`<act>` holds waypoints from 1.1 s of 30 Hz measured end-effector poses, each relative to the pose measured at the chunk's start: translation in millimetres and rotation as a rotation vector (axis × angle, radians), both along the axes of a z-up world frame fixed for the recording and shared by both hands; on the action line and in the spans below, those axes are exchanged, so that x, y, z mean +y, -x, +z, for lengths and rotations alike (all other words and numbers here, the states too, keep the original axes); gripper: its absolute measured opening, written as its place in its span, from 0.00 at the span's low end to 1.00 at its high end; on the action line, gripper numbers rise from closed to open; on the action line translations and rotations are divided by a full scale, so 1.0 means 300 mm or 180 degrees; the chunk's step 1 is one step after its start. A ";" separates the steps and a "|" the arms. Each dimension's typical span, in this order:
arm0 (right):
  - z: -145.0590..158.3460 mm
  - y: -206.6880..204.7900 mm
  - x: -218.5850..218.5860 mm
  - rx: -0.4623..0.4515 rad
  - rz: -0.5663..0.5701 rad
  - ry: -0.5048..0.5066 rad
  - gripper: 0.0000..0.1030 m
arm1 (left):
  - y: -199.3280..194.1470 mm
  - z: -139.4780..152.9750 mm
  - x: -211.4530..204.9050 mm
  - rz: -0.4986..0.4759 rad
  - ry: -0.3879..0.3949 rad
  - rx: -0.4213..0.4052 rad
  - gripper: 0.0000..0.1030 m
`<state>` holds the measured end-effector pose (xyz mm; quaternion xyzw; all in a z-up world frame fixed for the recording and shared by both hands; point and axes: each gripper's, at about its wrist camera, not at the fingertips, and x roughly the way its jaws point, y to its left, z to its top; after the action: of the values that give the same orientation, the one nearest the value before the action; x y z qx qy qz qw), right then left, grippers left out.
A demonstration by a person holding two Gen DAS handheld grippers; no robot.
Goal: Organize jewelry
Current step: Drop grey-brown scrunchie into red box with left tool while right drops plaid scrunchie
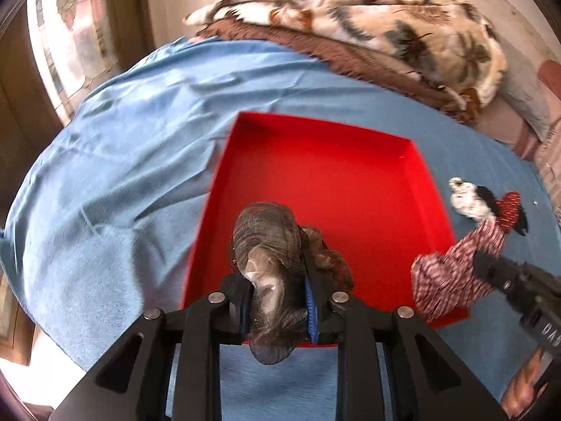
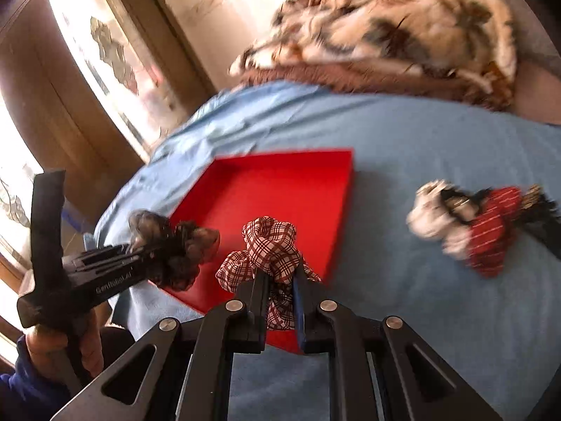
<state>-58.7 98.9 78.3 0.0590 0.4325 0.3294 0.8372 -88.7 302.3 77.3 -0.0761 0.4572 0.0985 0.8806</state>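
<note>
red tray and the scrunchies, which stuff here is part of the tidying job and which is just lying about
Part of the job:
- red tray
- grey-brown scrunchie, clamped in the left gripper
- red plaid scrunchie, clamped in the right gripper
- pile of scrunchies right of the tray

Just lying about:
- blue sheet
- patterned blanket
- window

A light blue sheet (image 1: 147, 161) covers the bed, wrinkled toward ten o'clock in the left wrist view. At one o'clock a cream blanket with a brown and grey leaf pattern (image 1: 385, 24) lies bunched over a brown fuzzy blanket (image 1: 336, 52). At ten o'clock a bright window (image 2: 115, 59) stands in a wooden frame (image 2: 168, 35).
</note>
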 end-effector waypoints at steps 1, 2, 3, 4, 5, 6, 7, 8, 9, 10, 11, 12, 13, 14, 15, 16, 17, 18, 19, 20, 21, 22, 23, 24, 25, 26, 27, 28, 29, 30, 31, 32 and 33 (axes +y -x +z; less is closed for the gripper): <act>-0.020 -0.002 0.015 0.0042 0.0001 0.0039 0.15 | 0.002 -0.005 0.013 0.0028 0.0000 -0.0002 0.25; -0.039 -0.002 0.027 0.0064 -0.0013 0.0092 0.16 | 0.007 -0.006 0.022 0.0045 0.0002 -0.0017 0.26; -0.048 0.002 0.038 0.0075 -0.0016 0.0129 0.17 | 0.012 -0.004 0.027 0.0054 0.0008 -0.0041 0.28; -0.055 0.007 0.043 0.0085 -0.0007 0.0155 0.18 | 0.020 -0.002 0.033 0.0055 0.0020 -0.0067 0.35; -0.066 0.014 0.049 0.0097 0.0003 0.0187 0.18 | 0.022 0.000 0.034 0.0058 0.0034 -0.0092 0.39; -0.078 0.021 0.055 0.0128 0.0008 0.0233 0.18 | 0.024 0.002 0.036 0.0066 0.0049 -0.0118 0.40; -0.078 0.023 0.052 0.0152 0.0012 0.0251 0.18 | 0.026 0.006 0.036 0.0078 0.0063 -0.0140 0.41; -0.077 0.036 0.053 0.0128 0.0015 0.0259 0.18 | 0.029 0.010 0.037 0.0083 0.0077 -0.0157 0.41; -0.075 0.042 0.054 0.0144 0.0034 0.0261 0.19 | 0.033 0.015 0.037 0.0087 0.0094 -0.0176 0.41; -0.081 0.051 0.060 0.0224 0.0086 0.0253 0.19 | 0.038 0.023 0.038 0.0094 0.0113 -0.0199 0.41; -0.090 0.058 0.066 0.0269 0.0096 0.0260 0.19 | 0.044 0.029 0.039 0.0101 0.0128 -0.0218 0.41; -0.089 0.066 0.066 0.0248 0.0075 0.0253 0.19 | 0.050 0.037 0.041 0.0107 0.0142 -0.0237 0.41; -0.090 0.073 0.066 0.0257 0.0075 0.0254 0.19 | 0.057 0.046 0.042 0.0111 0.0149 -0.0259 0.42; -0.091 0.078 0.064 0.0286 0.0074 0.0234 0.19 | 0.064 0.054 0.043 0.0115 0.0143 -0.0277 0.43; -0.093 0.084 0.061 0.0335 0.0072 0.0196 0.19 | 0.072 0.064 0.042 0.0122 0.0127 -0.0294 0.44; -0.093 0.085 0.061 0.0361 0.0070 0.0174 0.19 | 0.081 0.076 0.040 0.0128 0.0106 -0.0315 0.45; -0.094 0.096 0.057 0.0381 0.0073 0.0146 0.19 | 0.088 0.086 0.037 0.0131 0.0090 -0.0332 0.46; -0.095 0.108 0.055 0.0375 0.0080 0.0139 0.19 | 0.095 0.097 0.034 0.0132 0.0077 -0.0349 0.47; -0.092 0.120 0.053 0.0362 0.0088 0.0137 0.20 | 0.103 0.111 0.029 0.0133 0.0064 -0.0369 0.48; -0.089 0.133 0.054 0.0320 0.0107 0.0159 0.20 | 0.110 0.124 0.024 0.0132 0.0054 -0.0389 0.50; -0.080 0.144 0.059 0.0289 0.0114 0.0181 0.22 | 0.119 0.142 0.015 0.0128 0.0044 -0.0415 0.51; -0.070 0.152 0.058 0.0247 0.0129 0.0188 0.30 | 0.123 0.153 0.009 0.0121 0.0042 -0.0435 0.53; -0.052 0.161 0.050 0.0198 0.0139 0.0169 0.38 | 0.126 0.168 -0.001 0.0106 0.0041 -0.0461 0.55; -0.027 0.171 0.032 0.0109 0.0107 0.0149 0.54 | 0.130 0.182 -0.012 0.0089 0.0038 -0.0487 0.56; -0.007 0.180 0.013 0.0033 0.0080 0.0130 0.64 | 0.134 0.199 -0.028 0.0064 0.0031 -0.0518 0.59; 0.028 0.195 -0.017 -0.0098 0.0038 0.0118 0.66 | 0.137 0.212 -0.045 0.0040 0.0024 -0.0544 0.60; 0.051 0.204 -0.040 -0.0181 0.0019 0.0118 0.66 | 0.139 0.226 -0.064 0.0010 0.0018 -0.0569 0.61; 0.067 0.212 -0.060 -0.0235 0.0001 0.0123 0.66 | 0.138 0.240 -0.091 -0.0035 0.0013 -0.0594 0.63; 0.089 0.220 -0.106 -0.0312 -0.0058 0.0138 0.66 | 0.135 0.250 -0.116 -0.0082 0.0015 -0.0612 0.63; 0.101 0.223 -0.133 -0.0343 -0.0104 0.0146 0.68 | 0.129 0.257 -0.147 -0.0137 0.0023 -0.0623 0.63; 0.112 0.221 -0.185 -0.0370 -0.0193 0.0158 0.70 | 0.122 0.263 -0.174 -0.0199 0.0036 -0.0628 0.64; 0.114 0.215 -0.227 -0.0375 -0.0270 0.0172 0.70 | 0.112 0.266 -0.202 -0.0260 0.0049 -0.0626 0.64; 0.112 0.204 -0.282 -0.0369 -0.0380 0.0207 0.71 | 0.099 0.268 -0.242 -0.0345 0.0064 -0.0616 0.64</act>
<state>-119.8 14.4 111.8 0.0384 0.3895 0.2675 0.8805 -118.4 229.5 157.6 -0.0693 0.3745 0.0383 0.9238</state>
